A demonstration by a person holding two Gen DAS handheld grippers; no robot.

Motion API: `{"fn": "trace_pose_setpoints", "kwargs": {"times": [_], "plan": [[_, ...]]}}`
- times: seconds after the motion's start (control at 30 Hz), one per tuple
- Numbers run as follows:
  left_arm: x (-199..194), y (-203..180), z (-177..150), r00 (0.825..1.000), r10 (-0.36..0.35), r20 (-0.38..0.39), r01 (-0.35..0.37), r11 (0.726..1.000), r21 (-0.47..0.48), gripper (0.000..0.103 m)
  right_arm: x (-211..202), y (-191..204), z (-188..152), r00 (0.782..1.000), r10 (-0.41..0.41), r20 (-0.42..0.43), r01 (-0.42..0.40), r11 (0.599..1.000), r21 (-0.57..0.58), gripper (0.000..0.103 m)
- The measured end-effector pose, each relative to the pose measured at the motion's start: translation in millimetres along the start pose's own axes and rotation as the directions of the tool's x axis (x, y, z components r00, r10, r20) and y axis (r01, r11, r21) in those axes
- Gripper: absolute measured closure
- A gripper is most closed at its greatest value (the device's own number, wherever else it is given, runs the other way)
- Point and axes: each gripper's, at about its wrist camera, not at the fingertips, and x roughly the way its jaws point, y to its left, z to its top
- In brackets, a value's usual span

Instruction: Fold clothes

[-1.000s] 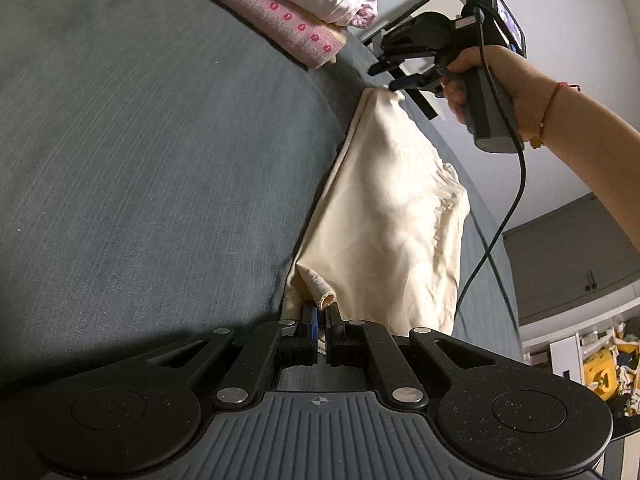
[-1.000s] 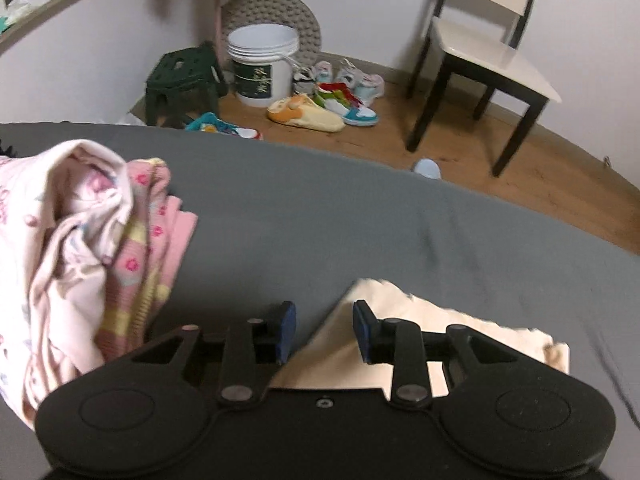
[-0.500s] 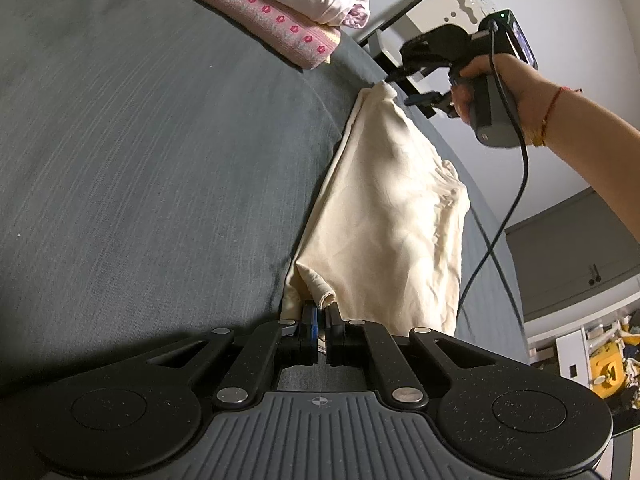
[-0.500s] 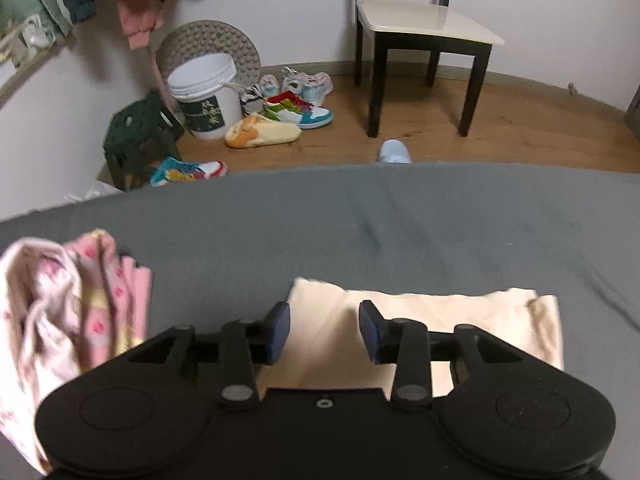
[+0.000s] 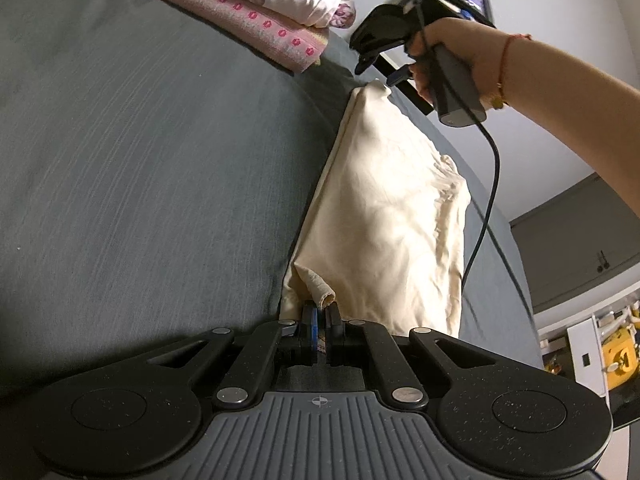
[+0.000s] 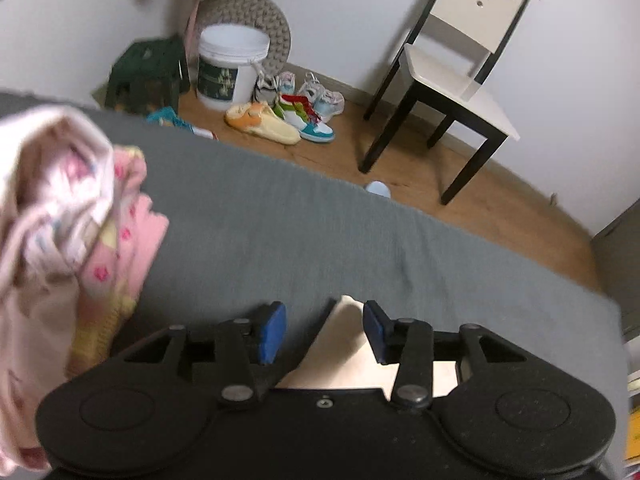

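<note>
The cream cloth is soft and a bit wrinkly. It lies folded in a long strip on the grey bed. One end, with a rolled hem, is near the bottom of the left view. The far end comes to a point. In the right view only one pale corner of it shows.
</note>
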Motion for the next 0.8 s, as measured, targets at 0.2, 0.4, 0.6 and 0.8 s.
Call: {"fn": "trace_pose_setpoints", "kwargs": {"times": [0.2, 0.4, 0.6, 0.8], "plan": [[0.1, 0.8, -0.3, 1.000, -0.001, -0.001, 0.001, 1.000, -0.003, 0.100, 3.4, -10.4, -0.4, 1.000, 0.026, 0.007, -0.026, 0.999, 0.038, 0.100], [0.3, 1.5, -0.7, 1.000, -0.002, -0.001, 0.002, 1.000, -0.005, 0.100, -15.7, -74.7, -29.3, 0.979, 0.160, 0.124, -0.195, 0.913, 0.359, 0.100], [-0.1, 1.5, -2.0, 1.000, 0.000, 0.002, 0.000, 1.000, 0.002, 0.100, -6.1, -128.3, -85.6, 0.963, 0.233, 0.135, -0.266, 0.751, 0.605, 0.098], [-0.6, 1.2, -3.0, 1.000, 0.002, 0.006, -0.002, 1.000, 0.009, 0.100, -19.7, -138.5, -94.5, 0.982, 0.104, 0.159, -0.180, 0.774, 0.606, 0.072]]}}
